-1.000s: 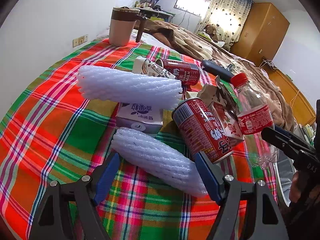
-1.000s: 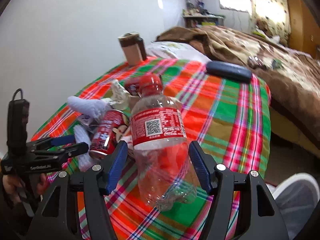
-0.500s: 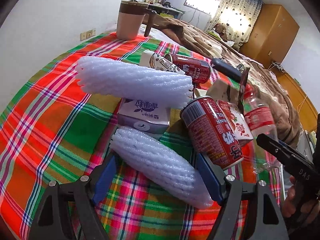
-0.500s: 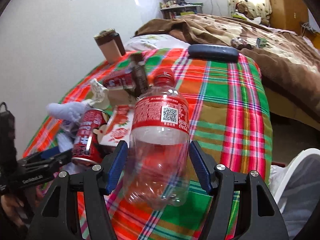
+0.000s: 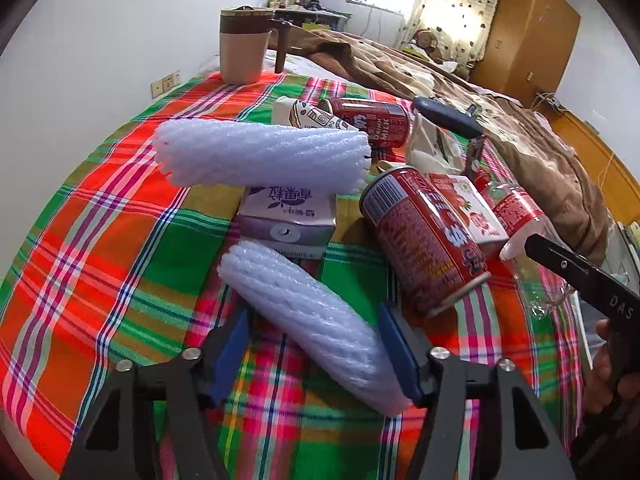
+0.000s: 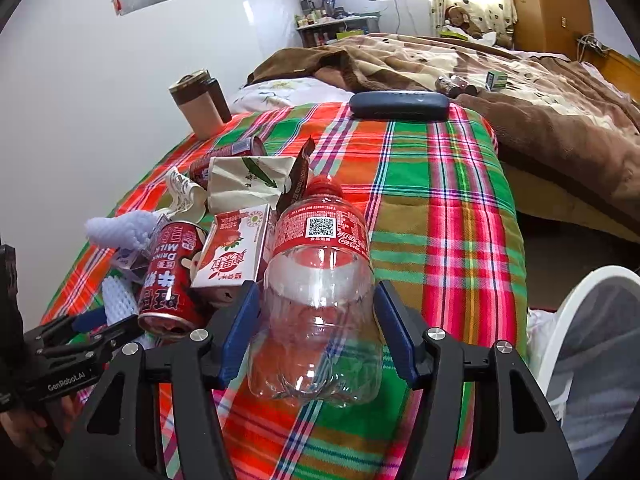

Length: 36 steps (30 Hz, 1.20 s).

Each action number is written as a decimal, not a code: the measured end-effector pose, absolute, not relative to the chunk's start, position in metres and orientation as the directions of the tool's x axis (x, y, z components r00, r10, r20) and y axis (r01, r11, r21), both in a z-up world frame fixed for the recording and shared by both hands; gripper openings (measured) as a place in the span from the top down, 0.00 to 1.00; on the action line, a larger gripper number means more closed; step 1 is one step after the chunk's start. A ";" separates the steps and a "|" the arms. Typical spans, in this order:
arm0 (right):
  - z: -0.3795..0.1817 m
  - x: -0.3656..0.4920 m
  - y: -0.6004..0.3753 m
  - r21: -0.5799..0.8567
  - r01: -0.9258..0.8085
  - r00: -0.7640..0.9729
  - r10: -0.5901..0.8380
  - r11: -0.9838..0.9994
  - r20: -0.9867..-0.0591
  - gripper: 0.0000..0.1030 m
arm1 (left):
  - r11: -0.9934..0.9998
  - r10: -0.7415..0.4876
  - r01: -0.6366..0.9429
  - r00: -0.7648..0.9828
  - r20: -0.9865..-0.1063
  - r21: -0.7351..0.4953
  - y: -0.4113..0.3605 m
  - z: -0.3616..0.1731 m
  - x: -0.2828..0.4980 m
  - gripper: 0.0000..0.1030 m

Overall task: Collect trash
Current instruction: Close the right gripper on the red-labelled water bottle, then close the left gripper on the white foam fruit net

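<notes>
A pile of trash lies on the plaid tablecloth (image 5: 100,240). My left gripper (image 5: 316,344) is open, its blue fingers either side of a white foam net sleeve (image 5: 312,320) lying on the cloth. A second foam sleeve (image 5: 260,152), a purple carton (image 5: 288,216), a red milk can (image 5: 424,236), a red-white carton (image 5: 472,208) and another can (image 5: 368,120) lie beyond. My right gripper (image 6: 316,332) is open around an empty clear cola bottle (image 6: 320,280) with a red cap, which rests on the cloth (image 6: 440,200).
A beige-brown mug (image 5: 242,48) stands at the table's far end. A dark glasses case (image 6: 400,105) lies near the far edge. A bed with a brown blanket (image 6: 520,80) lies beyond. A white bin rim (image 6: 560,340) shows at the right.
Both grippers have moved lower and closer to the table. The bottle has tipped down from upright between the right fingers to lie on the cloth. The left fingers now flank the near foam sleeve.
</notes>
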State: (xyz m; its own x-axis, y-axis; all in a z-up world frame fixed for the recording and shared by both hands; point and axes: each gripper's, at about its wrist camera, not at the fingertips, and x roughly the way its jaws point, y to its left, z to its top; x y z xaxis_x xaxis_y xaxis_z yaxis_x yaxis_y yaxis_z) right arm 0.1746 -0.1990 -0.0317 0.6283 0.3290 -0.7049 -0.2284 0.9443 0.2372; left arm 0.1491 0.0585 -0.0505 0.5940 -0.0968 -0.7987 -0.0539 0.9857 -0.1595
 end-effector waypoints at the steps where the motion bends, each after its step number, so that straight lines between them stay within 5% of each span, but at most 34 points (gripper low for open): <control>1: -0.031 0.172 -0.200 0.240 -0.227 0.631 0.330 0.944 -0.702 0.41 | 0.985 -0.102 -0.049 0.595 -0.797 -0.163 0.060 -0.050 0.148 0.42; 8: -0.032 0.153 -0.201 0.263 -0.236 0.611 0.353 0.936 -0.708 0.42 | 0.975 -0.161 -0.032 0.586 -0.794 -0.221 0.064 -0.052 0.146 0.55; 19: -0.034 0.144 -0.196 0.225 -0.221 0.609 0.315 0.949 -0.728 0.41 | 0.988 -0.069 -0.073 0.590 -0.805 -0.138 0.052 -0.055 0.162 0.54; 25: -0.035 0.141 -0.194 0.206 -0.219 0.625 0.299 0.954 -0.721 0.41 | 0.991 -0.073 -0.041 0.612 -0.787 -0.124 0.047 -0.054 0.153 0.73; 36: -0.035 0.125 -0.201 0.264 -0.184 0.663 0.318 0.947 -0.677 0.43 | 0.983 -0.136 -0.003 0.656 -0.742 -0.183 0.048 -0.038 0.118 0.75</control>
State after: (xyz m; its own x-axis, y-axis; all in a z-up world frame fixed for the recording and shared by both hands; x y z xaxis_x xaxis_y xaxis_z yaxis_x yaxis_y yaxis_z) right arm 0.1248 -0.2011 -0.0347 0.6632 0.3181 -0.6775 -0.1843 0.9467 0.2642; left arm 0.1180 0.0480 -0.0378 0.6564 -0.1356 -0.7421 -0.0035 0.9832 -0.1827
